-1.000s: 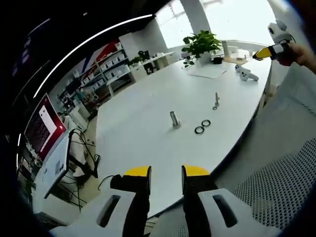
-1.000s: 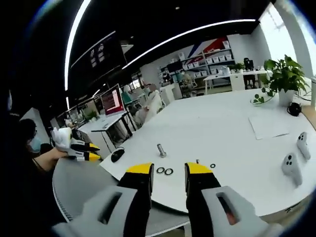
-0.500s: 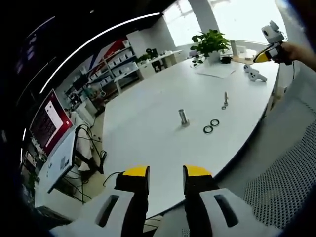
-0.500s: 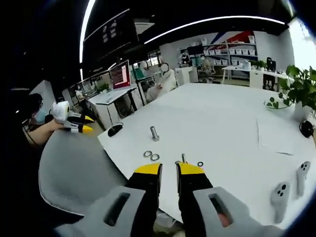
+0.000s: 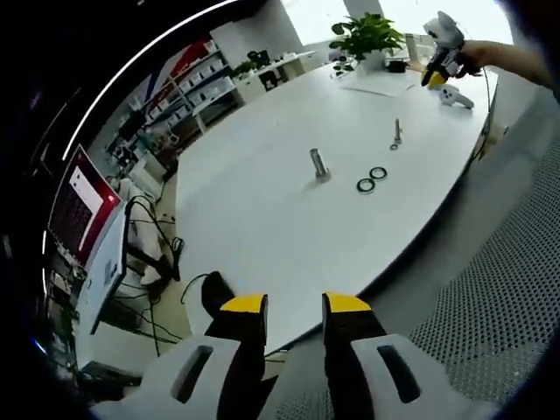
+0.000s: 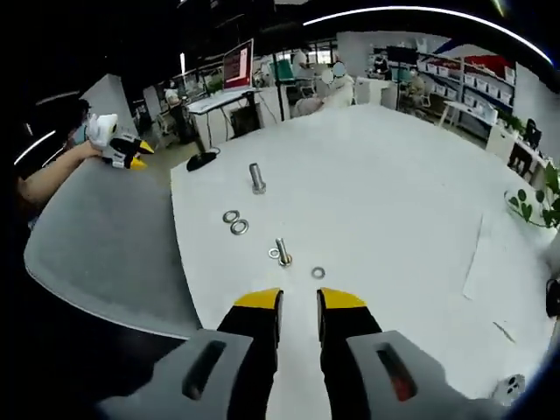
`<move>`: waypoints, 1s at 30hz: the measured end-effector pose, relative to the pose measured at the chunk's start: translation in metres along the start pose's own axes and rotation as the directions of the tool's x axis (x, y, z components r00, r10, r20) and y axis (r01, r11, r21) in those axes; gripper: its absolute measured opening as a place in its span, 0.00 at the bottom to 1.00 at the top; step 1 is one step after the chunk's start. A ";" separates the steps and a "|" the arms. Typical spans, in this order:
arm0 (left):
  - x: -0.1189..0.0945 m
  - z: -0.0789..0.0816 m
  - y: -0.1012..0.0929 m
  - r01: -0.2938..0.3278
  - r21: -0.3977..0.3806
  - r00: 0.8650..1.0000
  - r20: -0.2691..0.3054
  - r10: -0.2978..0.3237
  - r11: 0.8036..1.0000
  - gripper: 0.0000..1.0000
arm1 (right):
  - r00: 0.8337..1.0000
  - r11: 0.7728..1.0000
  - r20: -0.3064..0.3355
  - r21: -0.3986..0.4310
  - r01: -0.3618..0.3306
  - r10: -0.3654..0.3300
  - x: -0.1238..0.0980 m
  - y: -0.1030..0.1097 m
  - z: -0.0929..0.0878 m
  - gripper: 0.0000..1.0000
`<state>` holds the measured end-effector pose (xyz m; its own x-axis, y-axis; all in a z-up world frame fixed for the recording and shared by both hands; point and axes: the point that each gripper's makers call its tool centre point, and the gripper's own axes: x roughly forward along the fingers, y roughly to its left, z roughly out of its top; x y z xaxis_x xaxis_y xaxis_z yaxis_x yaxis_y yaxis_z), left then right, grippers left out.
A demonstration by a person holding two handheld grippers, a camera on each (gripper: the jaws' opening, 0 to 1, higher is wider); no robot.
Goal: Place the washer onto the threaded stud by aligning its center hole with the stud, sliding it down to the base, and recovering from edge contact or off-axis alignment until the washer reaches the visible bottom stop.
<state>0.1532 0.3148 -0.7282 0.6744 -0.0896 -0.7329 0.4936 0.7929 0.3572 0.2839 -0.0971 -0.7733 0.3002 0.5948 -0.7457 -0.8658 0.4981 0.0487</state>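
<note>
From the left gripper view, the left tool [image 5: 294, 304] hangs off the near edge of the white tabletop [image 5: 262, 210]. Its two yellow tips are apart and hold nothing. Far ahead stands a fat bolt [image 5: 318, 164], with two rings [image 5: 372, 179] lying flat beside it. Past them a thin stud [image 5: 397, 131] stands straight up. The right tool [image 5: 435, 77] is way over at the far end, above the tabletop.

From the right gripper view, the right tool [image 6: 298, 300] is over the tabletop [image 6: 394, 192]. Its tips are a little apart and empty. The stud [image 6: 282, 251] stands just ahead, a bit to the left, pointing straight up. One small washer [image 6: 318, 273] lies flat nearly in front of the tips. Another small ring [image 6: 273, 254] lies right at the stud's foot. The left tool [image 6: 122, 150] is far off. So the right tool is much nearer. I think it should pick up the washer first.
</note>
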 end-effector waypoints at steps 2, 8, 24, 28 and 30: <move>-0.001 0.002 -0.004 0.009 0.005 1.000 0.001 -0.009 1.000 0.17 | 0.997 0.998 -0.069 -0.065 -0.023 0.019 0.018 0.000 -0.007 0.20; -0.004 0.006 -0.008 0.006 -0.009 1.000 0.009 -0.006 1.000 0.16 | 0.989 0.989 -0.147 -0.143 -0.037 0.015 0.065 -0.008 -0.011 0.20; 0.001 0.005 0.003 0.016 -0.041 0.999 0.041 -0.015 0.999 0.12 | 0.969 0.995 -0.247 -0.101 -0.018 -0.007 0.103 -0.020 -0.019 0.22; 0.001 0.003 0.005 0.013 -0.038 0.999 0.042 -0.012 0.999 0.12 | 0.967 0.997 -0.253 -0.080 -0.015 -0.006 0.105 -0.022 -0.021 0.20; 0.001 0.004 0.003 0.012 -0.036 0.999 0.039 -0.010 0.999 0.12 | 0.966 0.997 -0.257 -0.075 -0.016 -0.004 0.105 -0.023 -0.020 0.20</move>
<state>0.1573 0.3151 -0.7253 0.6900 -0.1211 -0.7136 0.4813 0.8132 0.3273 0.3278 -0.0587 -0.8661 0.1907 0.4109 -0.8915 -0.8979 0.4401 0.0108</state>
